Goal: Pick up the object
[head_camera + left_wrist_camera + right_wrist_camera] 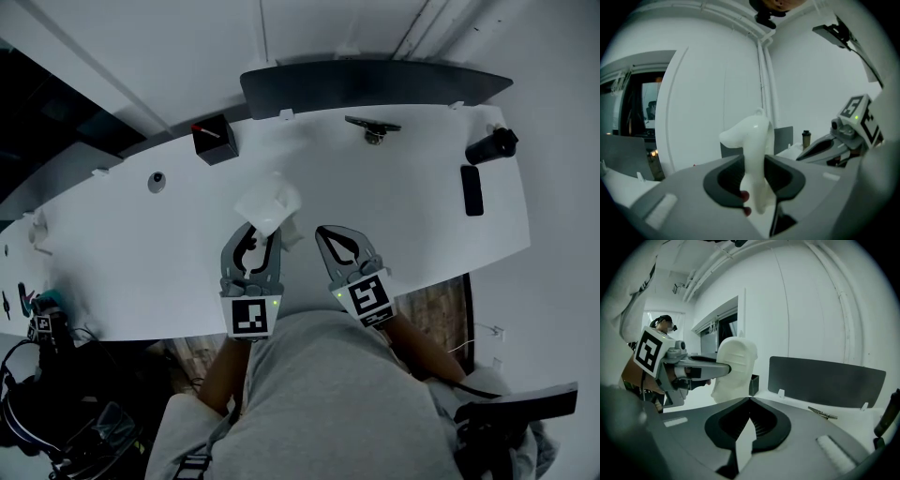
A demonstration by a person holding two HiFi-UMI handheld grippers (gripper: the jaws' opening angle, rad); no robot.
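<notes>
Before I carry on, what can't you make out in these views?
1. The white object: its lower end is hidden between the jaws of the left gripper in the left gripper view, and I cannot tell what it is.
2. The small dark item near the far edge of the table: too small in the head view.
3. The table's near edge: covered by the person's torso, head view.

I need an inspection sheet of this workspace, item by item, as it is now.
Surface: white table, curved edge.
Job's things: white object, held above the table.
Clutter: black box, black clip, black cylinder, phone.
Grippers: left gripper shut on the white object; right gripper shut, empty.
Cables: nothing seen.
Surroundings: dark panel, white wall.
</notes>
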